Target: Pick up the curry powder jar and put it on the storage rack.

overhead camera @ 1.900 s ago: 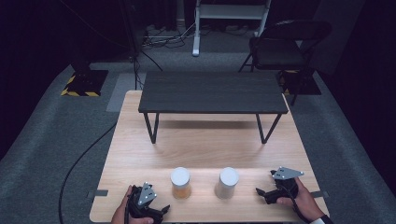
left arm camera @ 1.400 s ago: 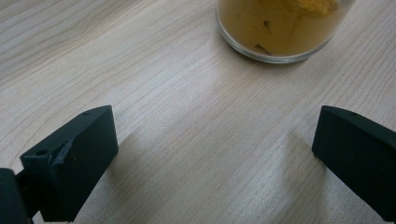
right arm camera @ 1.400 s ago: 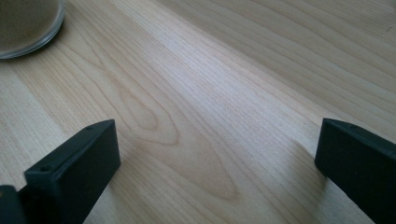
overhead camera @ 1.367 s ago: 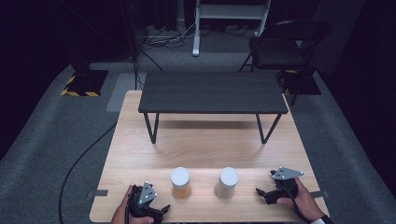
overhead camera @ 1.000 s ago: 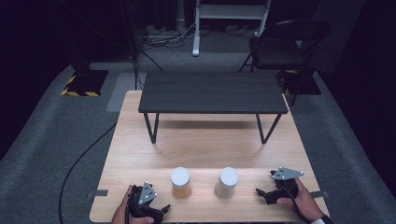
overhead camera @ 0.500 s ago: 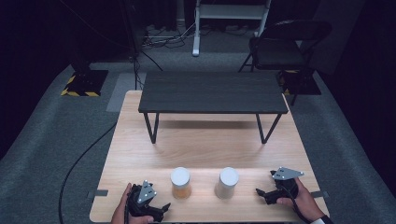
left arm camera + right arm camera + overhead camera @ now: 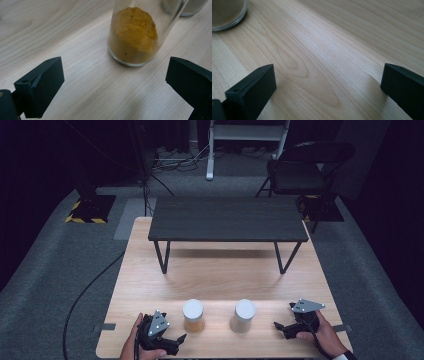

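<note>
1. While you sat at the wooden table [image 7: 150,270], you held your left gripper [image 7: 175,341] near its front edge, and its jaws were spread wide with nothing between them.
2. You had the jar of yellow powder [image 7: 193,316] just beside that gripper, a little ahead of the jaw tips and not touching them.
3. Seen in the left gripper view, the jar of yellow powder [image 7: 135,37] stood upright on the wood, ahead of the gap between the two black jaws and nearer the right one.
4. You kept your right gripper [image 7: 281,329] near the front right of the table, and its jaws were also spread wide and held nothing.
5. You had the jar of pale powder [image 7: 243,316] to the left of that gripper, near it but apart.
6. Seen in the right gripper view, only the bottom of the jar of pale powder [image 7: 225,11] peeked in at the top left corner, well off to the side of the jaws.
7. Both jars stood side by side, close but not touching, in front of the small black bench [image 7: 227,220].
</note>
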### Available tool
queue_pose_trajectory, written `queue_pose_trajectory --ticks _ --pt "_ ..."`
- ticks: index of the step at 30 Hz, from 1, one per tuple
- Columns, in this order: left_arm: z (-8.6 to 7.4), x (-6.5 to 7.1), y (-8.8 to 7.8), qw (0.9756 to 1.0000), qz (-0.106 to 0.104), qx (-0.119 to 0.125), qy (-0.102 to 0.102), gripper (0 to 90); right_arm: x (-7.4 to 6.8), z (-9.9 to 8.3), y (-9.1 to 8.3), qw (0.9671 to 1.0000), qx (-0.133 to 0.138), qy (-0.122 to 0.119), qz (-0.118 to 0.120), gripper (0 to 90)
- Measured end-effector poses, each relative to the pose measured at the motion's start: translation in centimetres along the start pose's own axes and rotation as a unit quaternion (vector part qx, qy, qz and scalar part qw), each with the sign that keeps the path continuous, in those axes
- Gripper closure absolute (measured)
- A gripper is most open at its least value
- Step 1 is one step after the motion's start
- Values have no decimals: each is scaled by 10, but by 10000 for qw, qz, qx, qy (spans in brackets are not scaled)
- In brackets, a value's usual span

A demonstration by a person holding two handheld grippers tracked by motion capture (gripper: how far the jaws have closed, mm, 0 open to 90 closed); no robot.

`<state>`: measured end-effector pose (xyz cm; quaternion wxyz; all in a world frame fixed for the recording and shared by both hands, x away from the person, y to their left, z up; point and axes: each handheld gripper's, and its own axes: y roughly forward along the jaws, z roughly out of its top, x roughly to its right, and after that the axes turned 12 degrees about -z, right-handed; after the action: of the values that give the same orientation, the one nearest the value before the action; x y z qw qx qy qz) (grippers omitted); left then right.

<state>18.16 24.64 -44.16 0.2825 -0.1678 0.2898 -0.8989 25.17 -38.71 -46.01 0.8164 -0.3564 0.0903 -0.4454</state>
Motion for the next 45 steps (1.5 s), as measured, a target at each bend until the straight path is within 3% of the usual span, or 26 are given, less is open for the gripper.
queue_pose_trajectory --ticks 5,11,24,33,45 --pt "5 2 -1 9999 -83 63 0 18 0 0 0 10000 0 0 0 0" --pt "9 8 1 9998 -13 180 -46 17 0 0 0 10000 0 -1 0 0" --pt "20 8 8 9994 -212 278 -4 16 0 0 0 10000 0 -3 2 0" --pt "28 2 19 9987 -349 363 -24 16 0 0 0 10000 0 -4 2 0" --pt "26 -6 29 9963 -503 680 -159 46 0 0 0 10000 2 -13 10 0"
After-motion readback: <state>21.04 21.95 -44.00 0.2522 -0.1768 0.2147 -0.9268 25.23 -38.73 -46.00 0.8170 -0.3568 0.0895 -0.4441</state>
